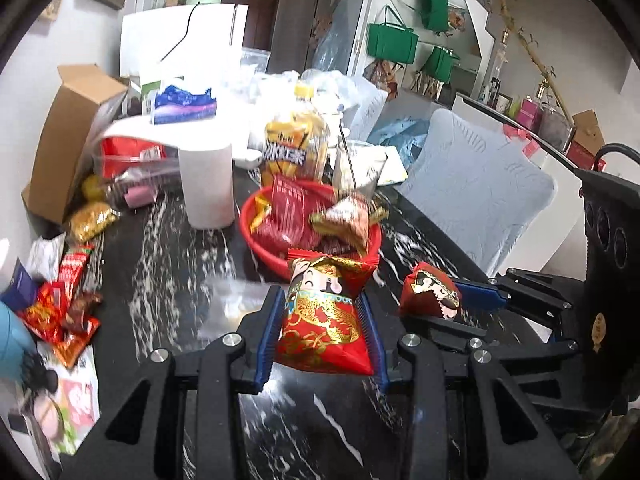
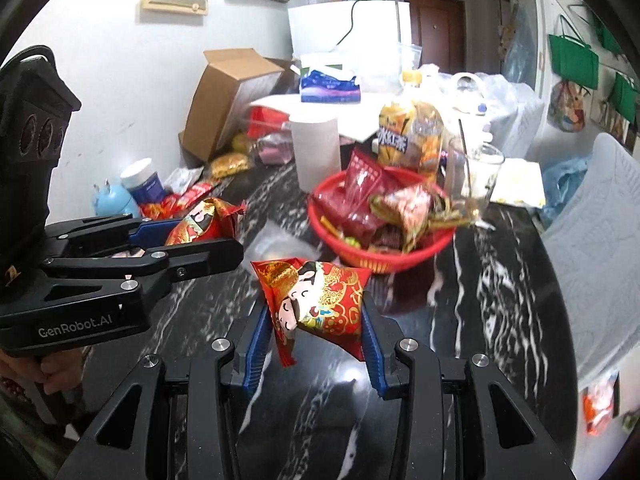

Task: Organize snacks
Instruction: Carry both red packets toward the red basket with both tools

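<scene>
Cluttered black marble-patterned tabletop (image 1: 168, 248): you're carrying two snacks toward the round red plastic basket (image 1: 256, 240). Your left gripper (image 1: 325, 320) is clamping a red-and-gold cartoon snack packet (image 1: 324, 316); your right gripper (image 2: 316, 320) is clamping a matching red packet (image 2: 320, 300). Both are hanging above the table just short of the basket. Next: reach over the rim and let go.

Black tool (image 1: 325, 334) w/ blue ribbed pads (image 1: 267, 334), silver screws.
</scene>
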Demonstrator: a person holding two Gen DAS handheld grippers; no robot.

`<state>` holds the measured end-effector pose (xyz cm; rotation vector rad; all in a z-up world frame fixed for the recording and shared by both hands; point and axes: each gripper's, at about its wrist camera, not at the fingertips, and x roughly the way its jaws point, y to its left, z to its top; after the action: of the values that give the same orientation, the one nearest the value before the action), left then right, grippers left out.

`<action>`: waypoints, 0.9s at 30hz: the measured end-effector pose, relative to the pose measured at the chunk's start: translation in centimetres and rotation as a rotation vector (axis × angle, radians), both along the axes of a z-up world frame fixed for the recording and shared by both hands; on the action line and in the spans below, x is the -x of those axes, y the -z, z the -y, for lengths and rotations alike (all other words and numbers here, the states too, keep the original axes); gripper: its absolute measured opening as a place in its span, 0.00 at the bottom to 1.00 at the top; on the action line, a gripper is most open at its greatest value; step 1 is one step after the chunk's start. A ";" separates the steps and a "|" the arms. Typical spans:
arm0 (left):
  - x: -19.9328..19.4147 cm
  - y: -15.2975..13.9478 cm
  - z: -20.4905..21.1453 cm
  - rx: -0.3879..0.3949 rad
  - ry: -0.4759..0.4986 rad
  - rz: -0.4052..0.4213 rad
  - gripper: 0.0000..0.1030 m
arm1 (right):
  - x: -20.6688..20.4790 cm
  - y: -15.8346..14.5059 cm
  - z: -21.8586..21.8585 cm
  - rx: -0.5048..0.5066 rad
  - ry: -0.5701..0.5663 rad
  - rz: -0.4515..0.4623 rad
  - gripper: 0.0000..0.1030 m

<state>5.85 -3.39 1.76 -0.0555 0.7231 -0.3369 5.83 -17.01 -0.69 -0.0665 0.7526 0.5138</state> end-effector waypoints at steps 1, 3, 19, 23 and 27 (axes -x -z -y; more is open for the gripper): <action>-0.2 -0.2 0.1 -0.001 -0.001 0.006 0.36 | -0.2 -0.2 0.1 -0.001 0.000 0.004 0.40; -1.0 -0.5 0.3 -0.004 -0.001 0.018 0.36 | -0.9 -0.7 0.2 0.000 0.003 0.018 0.40; -8.6 2.2 3.6 -0.083 0.022 -0.032 0.36 | -7.0 -0.6 2.2 0.053 0.069 0.050 0.40; -10.4 4.2 5.0 -0.120 0.053 -0.079 0.36 | -7.8 0.8 3.1 0.068 0.107 0.047 0.40; -11.5 6.0 6.2 -0.148 0.071 -0.126 0.36 | -8.3 2.4 4.0 0.080 0.143 0.015 0.40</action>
<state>17.39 -9.56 -4.25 0.0902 0.8741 -0.3493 14.14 -21.06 -3.07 -0.0901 0.7575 0.3466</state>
